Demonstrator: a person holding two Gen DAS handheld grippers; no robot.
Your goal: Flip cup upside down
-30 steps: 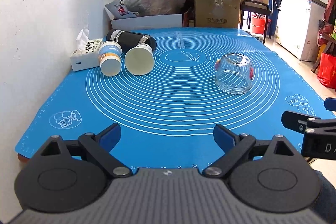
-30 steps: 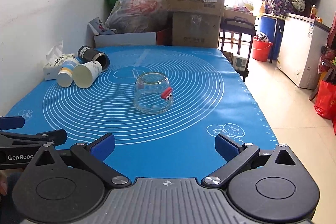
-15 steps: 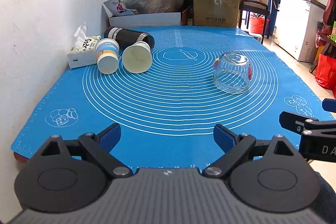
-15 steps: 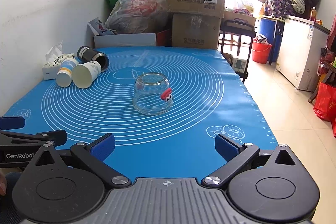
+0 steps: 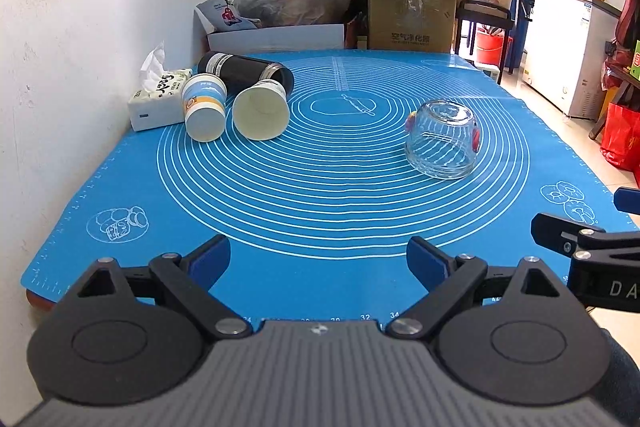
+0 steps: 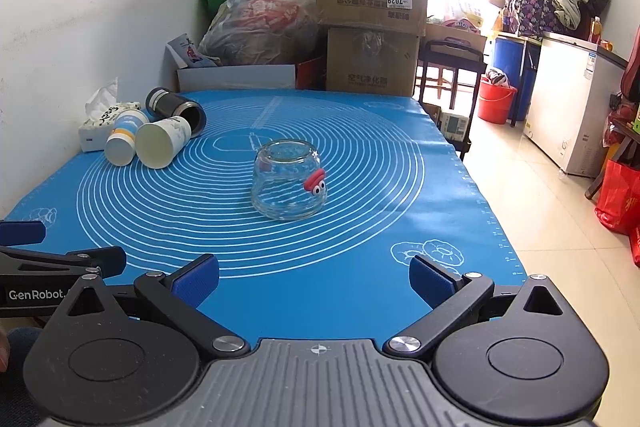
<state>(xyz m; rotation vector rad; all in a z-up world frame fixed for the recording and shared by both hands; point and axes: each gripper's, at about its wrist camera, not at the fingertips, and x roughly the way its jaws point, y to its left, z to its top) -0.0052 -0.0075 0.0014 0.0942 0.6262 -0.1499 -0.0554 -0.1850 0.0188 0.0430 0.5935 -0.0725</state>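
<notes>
Both hand-held grippers, left (image 5: 319,259) and right (image 6: 314,277), held wide open, empty. Glass cup (image 6: 289,185) already mouth-down; smooth glass could be knocked or slipped if regrasped.

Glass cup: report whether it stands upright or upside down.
Upside down. The glass cup rests with its wide mouth on the blue mat, thick base facing up.
</notes>
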